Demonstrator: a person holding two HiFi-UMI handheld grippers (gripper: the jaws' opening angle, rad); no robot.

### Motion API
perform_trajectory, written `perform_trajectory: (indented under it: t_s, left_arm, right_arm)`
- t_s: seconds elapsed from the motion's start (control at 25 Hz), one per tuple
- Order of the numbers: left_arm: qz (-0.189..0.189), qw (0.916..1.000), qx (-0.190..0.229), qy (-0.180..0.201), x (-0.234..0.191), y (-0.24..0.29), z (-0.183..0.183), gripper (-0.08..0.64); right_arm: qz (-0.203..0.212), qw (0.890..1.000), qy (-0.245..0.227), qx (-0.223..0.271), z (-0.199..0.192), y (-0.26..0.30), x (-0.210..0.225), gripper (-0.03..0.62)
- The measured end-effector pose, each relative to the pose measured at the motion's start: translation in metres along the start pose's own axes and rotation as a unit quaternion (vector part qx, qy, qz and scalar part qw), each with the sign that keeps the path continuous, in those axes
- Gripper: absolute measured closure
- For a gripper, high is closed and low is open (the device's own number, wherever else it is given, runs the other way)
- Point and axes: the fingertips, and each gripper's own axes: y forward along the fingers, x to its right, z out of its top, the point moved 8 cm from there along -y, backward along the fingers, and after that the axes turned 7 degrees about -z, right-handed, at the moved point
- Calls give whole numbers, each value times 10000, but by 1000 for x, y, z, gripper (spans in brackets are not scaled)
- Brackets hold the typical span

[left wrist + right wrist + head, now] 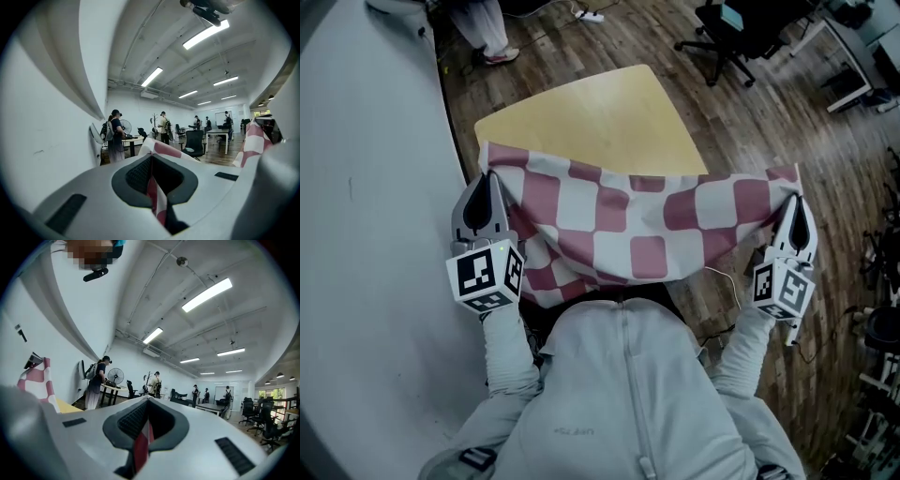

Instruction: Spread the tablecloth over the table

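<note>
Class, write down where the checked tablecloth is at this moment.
In the head view, the tablecloth sags between the left tool and right tool, each clamping a corner, over the yellow table's near edge.

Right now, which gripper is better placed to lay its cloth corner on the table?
Probably left. The left gripper, jaws shut on the tablecloth, sits by the table edge; the right gripper, also clamped, hangs over the floor beyond it.

I wear a pale grey zip-up jacket (581, 394) with long sleeves (508, 352). My left hand-held gripper (492, 180) and right hand-held gripper (795, 201) have silver-grey shells that taper to dark ribbed pads (138, 176). Each carries a white cube (487, 275) printed with black square markers.
</note>
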Motion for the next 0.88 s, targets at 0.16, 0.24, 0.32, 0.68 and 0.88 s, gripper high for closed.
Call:
perform_trajectory:
  t_s: [0.16,0.24,0.32,0.68,0.88]
  left_arm:
    - [698,9974,-88,-159,-10,12,10,535]
    - [1038,9943,-125,-185,-13,16,12,535]
    - [1414,9896,-143,-201,-13,16,14,535]
    - [2535,9668,-299,-110,-23,11,21,535]
    - [2723,9614,-373,-116,-23,8,23,535]
  right_arm:
    - [574,9983,3,-91,-1,73,-11,571]
    - [790,9968,54,-120,-5,106,-16,571]
    - [1047,9944,123,-120,-10,139,-22,571]
    - [2219,9749,169,-82,-23,235,-82,571]
    - [2356,9714,272,-79,-23,250,-94,571]
